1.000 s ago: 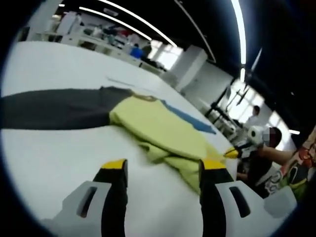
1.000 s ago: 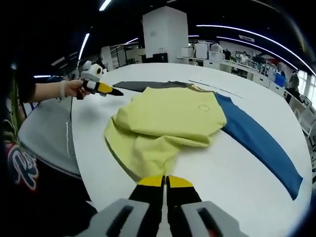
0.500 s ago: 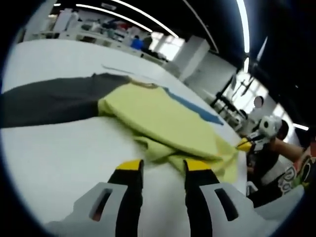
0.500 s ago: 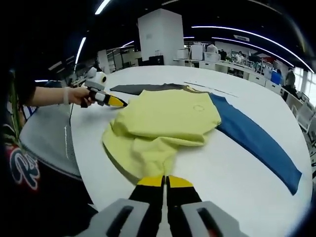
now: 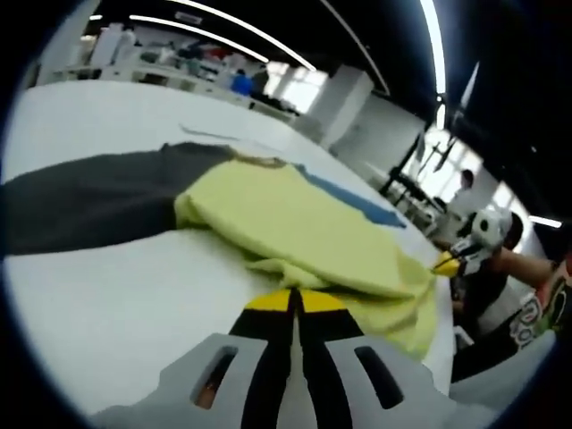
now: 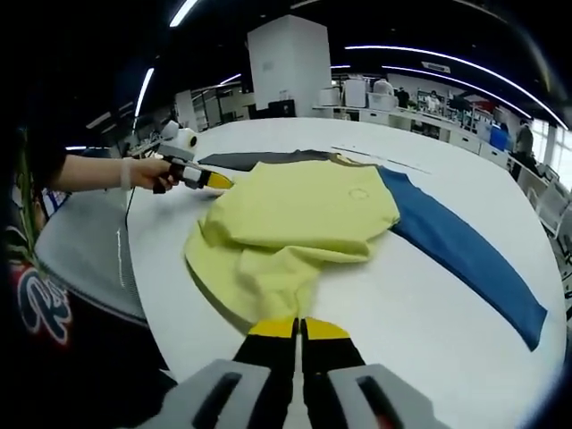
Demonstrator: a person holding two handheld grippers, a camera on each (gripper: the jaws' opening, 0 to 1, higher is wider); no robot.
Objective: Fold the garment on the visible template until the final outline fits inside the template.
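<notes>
— Item one: what is listed on the counter [image 6: 429, 295]?

— A garment [image 6: 295, 223], yellow in the body, folded over itself in loose layers. A blue sleeve [image 6: 465, 255] is laid out flat from the body toward the counter's far edge; a dark grey sleeve [image 5: 85, 201] is stretched out flat from the opposite side of the body. The whole lies on the white counter, near its rounded edge.

— Item two: the tongs?

— The left tongs [image 5: 292, 302] are seen with yellow tips pressed together, at the yellow body's near hem; whether cloth is pinched cannot be told. In the right gripper view they are held by a hand [image 6: 152, 172] beside the body's grey-sleeve side. The right tongs [image 6: 298, 329] are likewise closed tip to tip at the lowest yellow fold; cloth between them cannot be made out.
</notes>
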